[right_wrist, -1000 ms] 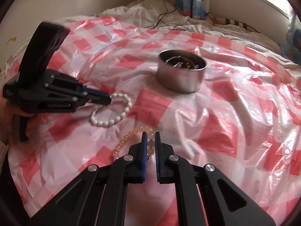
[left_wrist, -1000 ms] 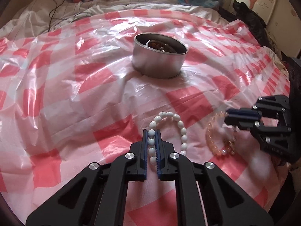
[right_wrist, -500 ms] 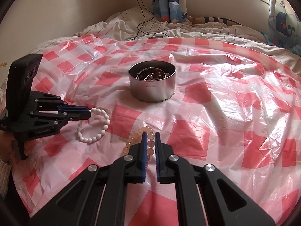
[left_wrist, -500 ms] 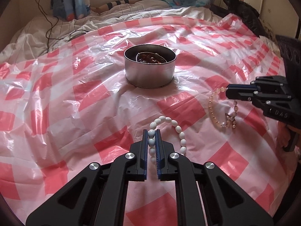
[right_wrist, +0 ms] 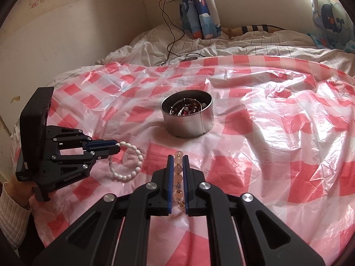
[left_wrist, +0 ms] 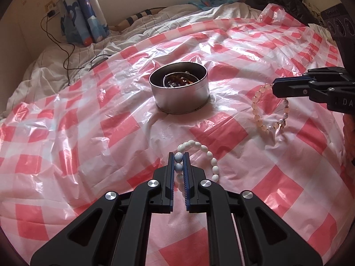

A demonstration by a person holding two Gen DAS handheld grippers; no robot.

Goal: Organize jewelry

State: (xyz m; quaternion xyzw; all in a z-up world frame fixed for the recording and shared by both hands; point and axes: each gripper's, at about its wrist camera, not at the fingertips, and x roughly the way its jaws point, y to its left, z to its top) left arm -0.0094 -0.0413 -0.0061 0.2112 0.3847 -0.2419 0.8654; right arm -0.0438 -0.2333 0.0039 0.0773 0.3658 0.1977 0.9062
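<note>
While my left gripper (left_wrist: 178,161) is pinched shut on the white bead bracelet (left_wrist: 207,153), I see two beads stacked between its blue pads and the rest of the loop hanging out past the fingertips, curling off to the right. That loop sits on the near side of the metal tin (left_wrist: 179,90), apart from it, with its long axis running roughly along my fingers toward the tin.

My right gripper (right_wrist: 178,164) is likewise clamped, on the peach bead bracelet (right_wrist: 178,173); a line of beads runs straight down the narrow gap between the pads, pointing at the tin (right_wrist: 187,116), which stands well ahead of the tips.

From the left wrist camera I get what the right one hides: the peach bracelet (left_wrist: 269,110) as a whole loop dangling below the right gripper (left_wrist: 280,86), right of the tin, its long axis near vertical. The right wrist camera returns the favour, showing the white bracelet (right_wrist: 127,161) as a full oval hanging off the left gripper (right_wrist: 115,148), left of the tin and nearer me. It also looks deeper into the tin, where a tangle of dark red and metallic pieces lies.

Everything rests over the pink checked plastic sheet (right_wrist: 277,133).
</note>
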